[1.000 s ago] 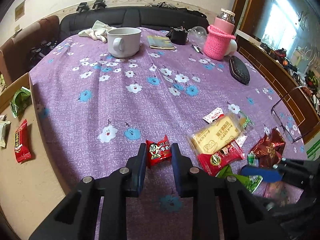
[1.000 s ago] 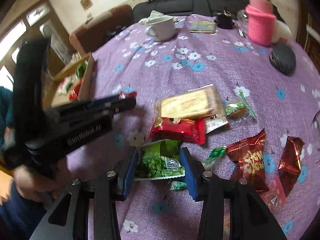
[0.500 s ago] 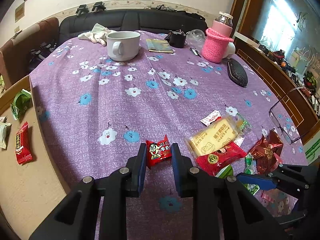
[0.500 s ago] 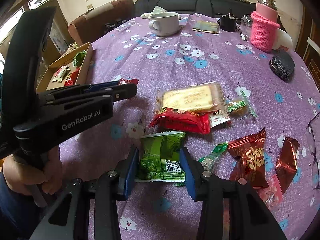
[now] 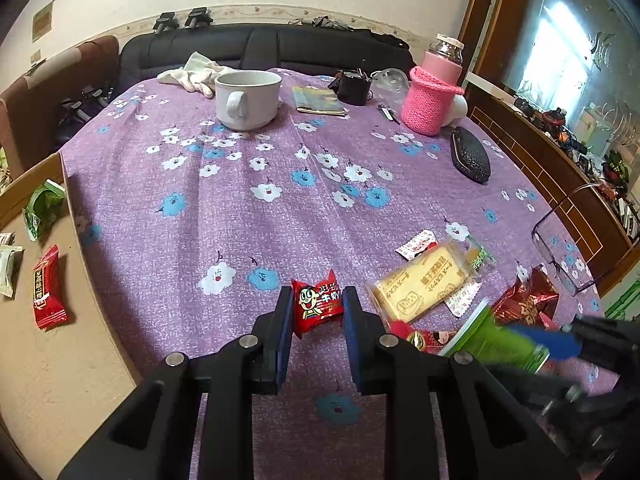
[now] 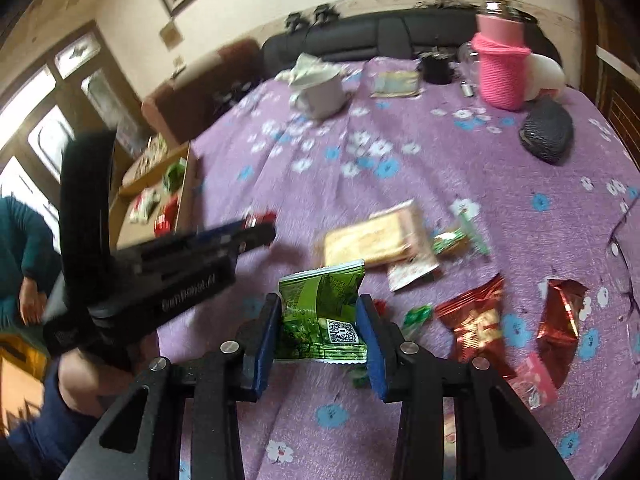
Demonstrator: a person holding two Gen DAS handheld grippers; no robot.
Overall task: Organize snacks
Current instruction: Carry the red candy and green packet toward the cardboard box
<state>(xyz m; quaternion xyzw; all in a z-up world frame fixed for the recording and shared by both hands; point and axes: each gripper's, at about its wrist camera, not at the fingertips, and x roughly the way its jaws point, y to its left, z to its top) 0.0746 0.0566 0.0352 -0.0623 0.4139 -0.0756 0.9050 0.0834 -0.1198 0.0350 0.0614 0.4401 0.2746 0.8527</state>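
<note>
My left gripper (image 5: 317,295) is shut on a small red snack packet (image 5: 318,306) with a cartoon face, low over the purple flowered tablecloth (image 5: 240,208). In the right wrist view that gripper (image 6: 262,236) shows from the side with the red packet (image 6: 262,216) at its tip. My right gripper (image 6: 319,302) has a green snack packet (image 6: 320,316) between its blue pads. Its jaws are closing on it, and the packet is off the cloth and crumpled. From the left wrist view the green packet (image 5: 492,340) is a blur at the lower right.
A cardboard box (image 5: 48,368) at the left edge holds a red packet (image 5: 48,288) and a green one (image 5: 42,208). A yellow biscuit pack (image 5: 424,284) and red foil packets (image 5: 528,304) lie to the right. Farther back stand a white mug (image 5: 246,98), a pink knitted bottle (image 5: 434,96) and a dark case (image 5: 470,158).
The right gripper has narrowed on the green packet, risen with it off the cloth and rolled a little. The left gripper and its red packet have kept still.
</note>
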